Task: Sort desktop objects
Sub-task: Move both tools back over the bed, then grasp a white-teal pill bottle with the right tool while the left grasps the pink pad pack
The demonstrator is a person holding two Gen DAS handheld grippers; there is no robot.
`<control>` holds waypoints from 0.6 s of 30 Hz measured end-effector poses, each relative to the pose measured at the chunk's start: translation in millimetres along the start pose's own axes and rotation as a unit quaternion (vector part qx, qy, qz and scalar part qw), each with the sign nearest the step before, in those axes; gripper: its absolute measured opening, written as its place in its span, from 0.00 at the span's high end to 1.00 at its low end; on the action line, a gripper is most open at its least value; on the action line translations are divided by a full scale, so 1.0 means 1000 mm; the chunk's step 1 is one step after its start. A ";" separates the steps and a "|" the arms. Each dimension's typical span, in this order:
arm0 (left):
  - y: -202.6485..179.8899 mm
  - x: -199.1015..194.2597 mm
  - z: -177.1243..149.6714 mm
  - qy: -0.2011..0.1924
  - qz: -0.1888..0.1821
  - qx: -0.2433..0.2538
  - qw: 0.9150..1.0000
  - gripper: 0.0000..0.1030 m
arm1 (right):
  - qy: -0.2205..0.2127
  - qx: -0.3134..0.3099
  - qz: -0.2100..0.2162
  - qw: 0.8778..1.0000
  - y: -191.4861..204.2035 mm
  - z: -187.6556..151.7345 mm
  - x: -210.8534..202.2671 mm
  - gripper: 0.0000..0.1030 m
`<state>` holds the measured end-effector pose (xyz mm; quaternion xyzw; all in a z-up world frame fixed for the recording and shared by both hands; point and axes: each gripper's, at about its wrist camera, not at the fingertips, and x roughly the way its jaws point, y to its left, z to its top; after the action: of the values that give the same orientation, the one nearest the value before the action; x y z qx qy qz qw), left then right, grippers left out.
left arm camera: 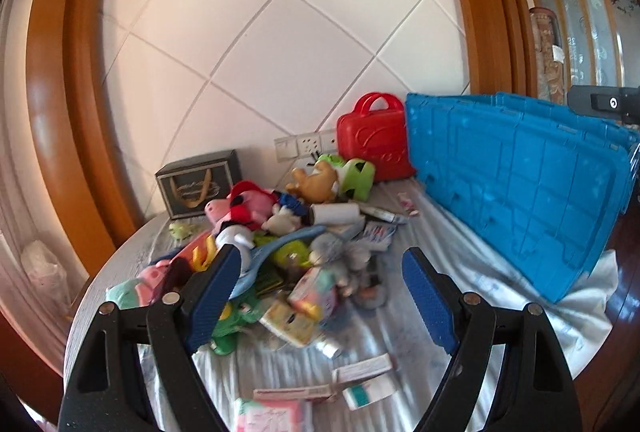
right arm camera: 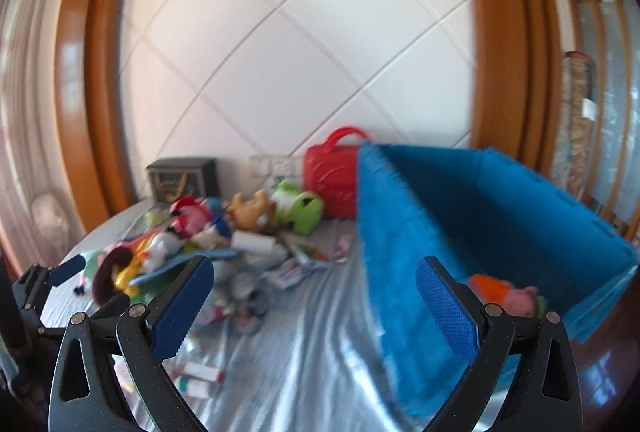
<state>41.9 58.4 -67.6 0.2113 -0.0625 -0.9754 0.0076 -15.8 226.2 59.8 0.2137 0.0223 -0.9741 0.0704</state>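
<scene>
Desktop objects, mostly unsorted: big pile (left arm camera: 280,252) of plush toys, cartons and tubes sits on the cloth-covered table (left arm camera: 460,272), left of the blue crate (left arm camera: 520,192). Landmark = crate. Inside it, only one or two soft toys (right arm camera: 508,294) show in the right wrist view, orange and pink, low against its near wall; blurred, can't tell the exact count. Red case (left arm camera: 374,140) stands touching the crate's far-left corner, green plush (left arm camera: 358,176) just left of that. Flat boxes (left arm camera: 360,376) lie apart from the pile, nearer the camera, left of the crate.

Left gripper (left arm camera: 320,296) is empty, jaws apart, aimed at the pile. Right gripper (right arm camera: 316,312) is empty too, jaws spread wide, nothing between them, over the crate's left wall.

Judgement: early stage, nearly everything left to move.
</scene>
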 end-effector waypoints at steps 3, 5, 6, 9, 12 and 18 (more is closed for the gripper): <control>0.033 0.000 -0.035 0.037 0.013 0.000 0.999 0.19 | 0.032 -0.014 0.032 0.999 0.034 -0.017 0.019 0.00; 0.048 0.001 -0.056 0.059 0.020 -0.001 0.998 0.19 | 0.050 -0.020 0.044 0.998 0.054 -0.032 0.029 0.00; 0.053 0.001 -0.065 0.069 0.021 -0.001 0.997 0.19 | 0.061 -0.021 0.054 0.996 0.064 -0.039 0.036 0.00; 0.064 0.002 -0.092 0.099 0.017 -0.004 0.995 0.19 | 0.100 -0.031 0.086 0.991 0.088 -0.060 0.058 0.00; 0.071 0.004 -0.120 0.129 0.018 -0.017 0.991 0.20 | 0.129 -0.071 0.115 0.982 0.105 -0.080 0.079 0.00; 0.065 0.024 -0.152 0.171 0.024 -0.036 0.984 0.19 | 0.192 -0.135 0.179 0.955 0.127 -0.127 0.121 0.00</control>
<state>81.8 -25.1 -206.5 0.3729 -0.0306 -0.9261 0.0491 -53.2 94.5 -107.4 0.3854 0.1285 -0.8742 0.2661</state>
